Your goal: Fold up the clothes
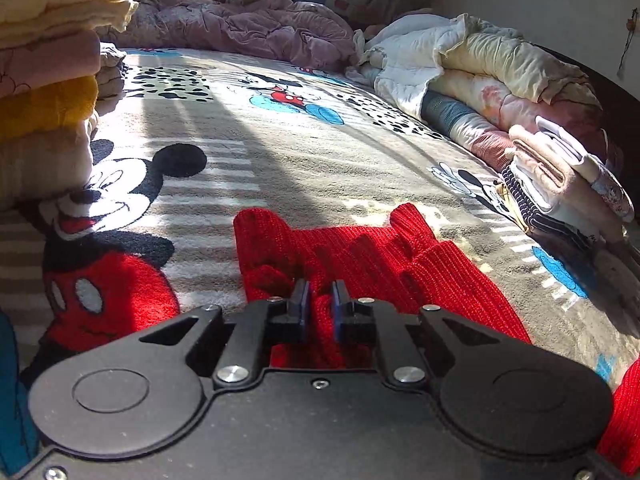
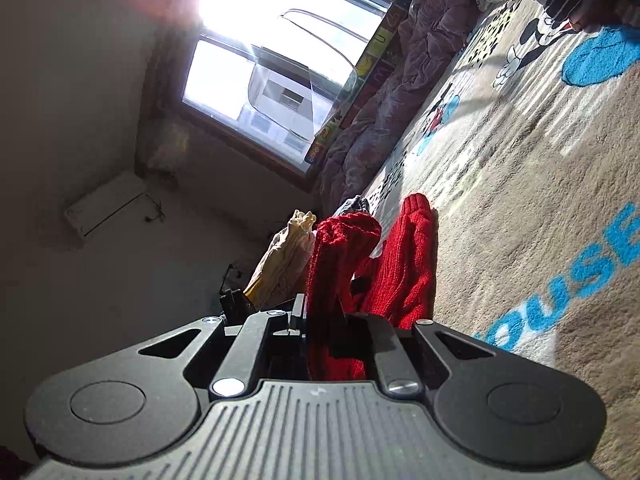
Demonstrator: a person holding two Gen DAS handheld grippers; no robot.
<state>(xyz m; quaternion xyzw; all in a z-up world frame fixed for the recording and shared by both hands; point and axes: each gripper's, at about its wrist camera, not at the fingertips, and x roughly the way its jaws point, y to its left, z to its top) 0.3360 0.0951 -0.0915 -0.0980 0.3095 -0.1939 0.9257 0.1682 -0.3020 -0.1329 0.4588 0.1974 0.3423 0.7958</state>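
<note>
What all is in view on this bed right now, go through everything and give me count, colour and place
red knit garment: one, red, lying on blanket, near edge
cartoon blanket: one, beige with mouse prints, covering bed
folded stack: one, cream, pink, mustard, left side
second folded stack: one, pink, white, striped, right side
quilts: several, cream and pink, far right
purple quilt: one, far edge by window
left claw: black, knit between its pads
right claw: black, shut on knit
</note>
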